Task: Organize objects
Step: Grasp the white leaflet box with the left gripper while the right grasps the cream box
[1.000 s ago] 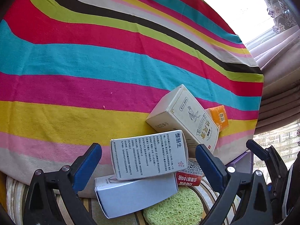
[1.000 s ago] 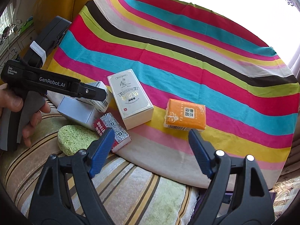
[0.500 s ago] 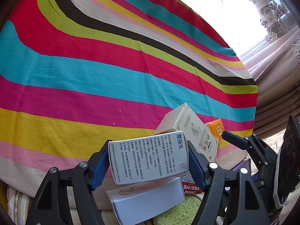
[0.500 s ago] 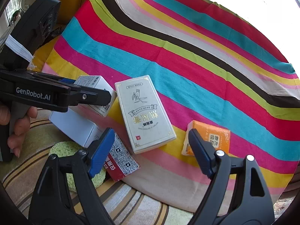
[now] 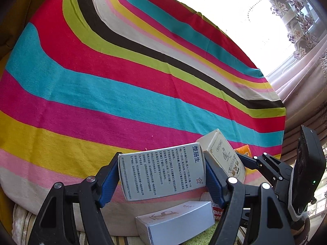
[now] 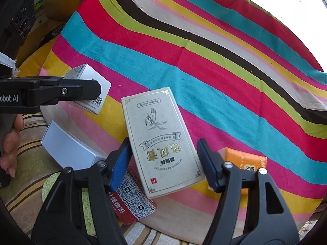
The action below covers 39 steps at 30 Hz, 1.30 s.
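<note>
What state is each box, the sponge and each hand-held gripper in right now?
Left hand-held gripper: shut on the grey text box.
Grey text box: clamped, lifted, tilted.
Right hand-held gripper: closing around the cream box, pads not yet pressing.
Cream box: flat on the striped cloth.
Orange box: lying flat.
Green sponge: lying free.
</note>
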Each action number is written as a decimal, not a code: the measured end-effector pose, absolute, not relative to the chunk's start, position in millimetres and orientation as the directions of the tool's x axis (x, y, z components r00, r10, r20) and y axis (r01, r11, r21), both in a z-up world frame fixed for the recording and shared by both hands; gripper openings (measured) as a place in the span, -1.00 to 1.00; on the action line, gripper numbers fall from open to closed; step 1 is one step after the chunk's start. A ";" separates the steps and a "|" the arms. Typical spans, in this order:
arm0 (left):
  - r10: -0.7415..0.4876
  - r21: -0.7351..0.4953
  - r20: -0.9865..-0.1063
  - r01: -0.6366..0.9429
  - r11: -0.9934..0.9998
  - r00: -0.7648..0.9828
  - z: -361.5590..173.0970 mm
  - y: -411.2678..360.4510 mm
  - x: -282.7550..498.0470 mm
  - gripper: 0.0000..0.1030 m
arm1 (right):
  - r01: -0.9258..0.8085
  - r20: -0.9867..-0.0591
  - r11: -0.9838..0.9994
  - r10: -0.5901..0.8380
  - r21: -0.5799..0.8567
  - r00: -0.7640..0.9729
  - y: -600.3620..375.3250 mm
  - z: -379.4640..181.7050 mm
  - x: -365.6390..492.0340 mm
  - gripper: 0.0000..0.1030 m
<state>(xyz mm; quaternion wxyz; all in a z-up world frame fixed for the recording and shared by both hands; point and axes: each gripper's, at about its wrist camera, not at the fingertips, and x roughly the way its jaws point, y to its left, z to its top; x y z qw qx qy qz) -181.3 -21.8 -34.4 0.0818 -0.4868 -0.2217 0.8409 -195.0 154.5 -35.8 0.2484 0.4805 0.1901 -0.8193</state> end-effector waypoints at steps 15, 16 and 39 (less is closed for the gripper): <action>0.262 -0.354 -0.761 0.042 -0.934 -0.593 -8.7 -4.6 -165.0 0.45 | 0.501 -0.830 -0.863 -0.225 -0.074 -0.511 172.5 -9.1 -173.4 0.07; 0.261 -0.353 -0.757 0.039 -0.935 -0.598 -5.6 -3.0 -163.2 0.45 | 0.489 -0.824 -0.870 -0.225 -0.071 -0.520 175.1 -6.2 -170.6 0.07; 0.334 -0.350 -0.688 -0.109 -0.930 -0.644 42.8 58.4 -109.0 0.45 | 0.279 -0.761 -0.960 -0.171 -0.014 -0.626 240.5 35.8 -104.8 0.07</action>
